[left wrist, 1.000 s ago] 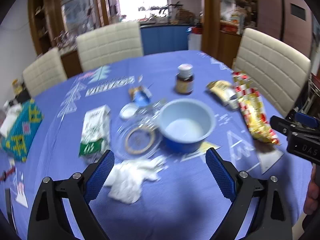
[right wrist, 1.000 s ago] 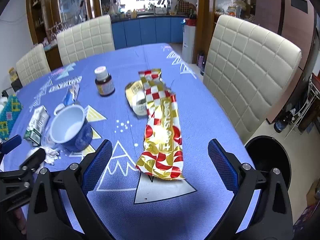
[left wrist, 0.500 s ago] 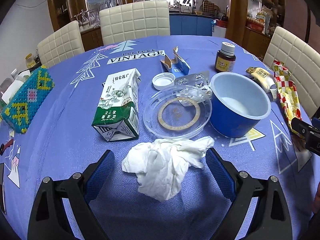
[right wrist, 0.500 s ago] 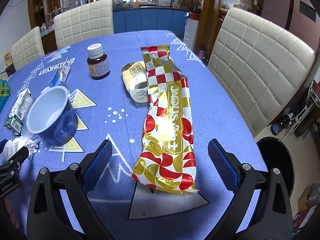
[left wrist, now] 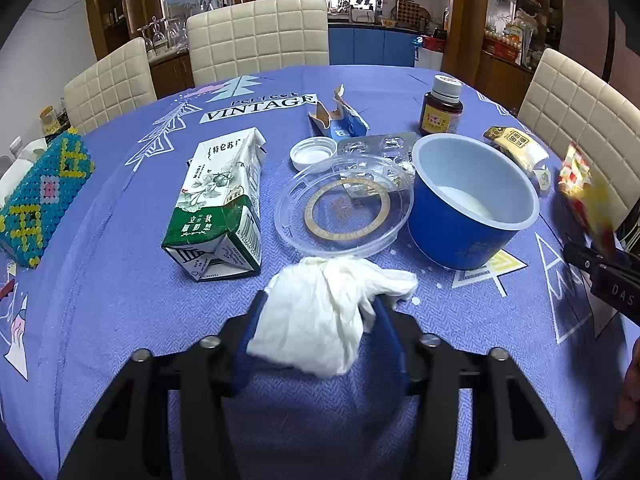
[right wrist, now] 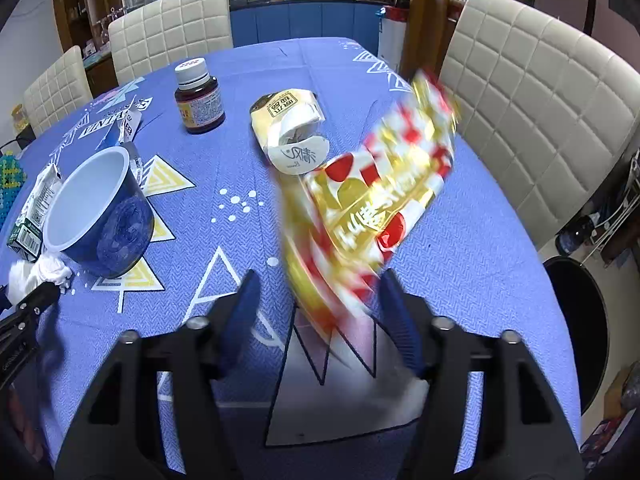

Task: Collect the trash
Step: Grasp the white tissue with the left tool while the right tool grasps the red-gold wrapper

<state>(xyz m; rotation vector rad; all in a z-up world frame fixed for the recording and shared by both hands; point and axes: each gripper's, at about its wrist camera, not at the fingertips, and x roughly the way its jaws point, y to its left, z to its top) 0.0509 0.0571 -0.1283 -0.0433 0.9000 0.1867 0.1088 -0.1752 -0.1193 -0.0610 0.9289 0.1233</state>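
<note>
A crumpled white tissue (left wrist: 316, 320) lies on the blue tablecloth (left wrist: 120, 300) near the front edge. My left gripper (left wrist: 320, 320) is closing on it, and both blue pads press into its sides. In the right wrist view a red-and-gold snack wrapper (right wrist: 372, 200) stands buckled up and blurred between the closing jaws of my right gripper (right wrist: 318, 304). Its near end is squeezed there, tight against the right pad.
Beyond the tissue lie a milk carton (left wrist: 220, 200), a clear plastic lid (left wrist: 344, 208), a blue bowl (left wrist: 472, 208), a brown bottle (left wrist: 440, 106) and a torn blue box (left wrist: 338, 122). A yellow packet (right wrist: 290, 132) sits behind the wrapper. A black bin (right wrist: 576, 320) stands on the floor, right.
Both grippers came down toward the table and their jaws went from wide to narrow. The tissue is now bunched between the left pads. The flat wrapper has buckled upward.
</note>
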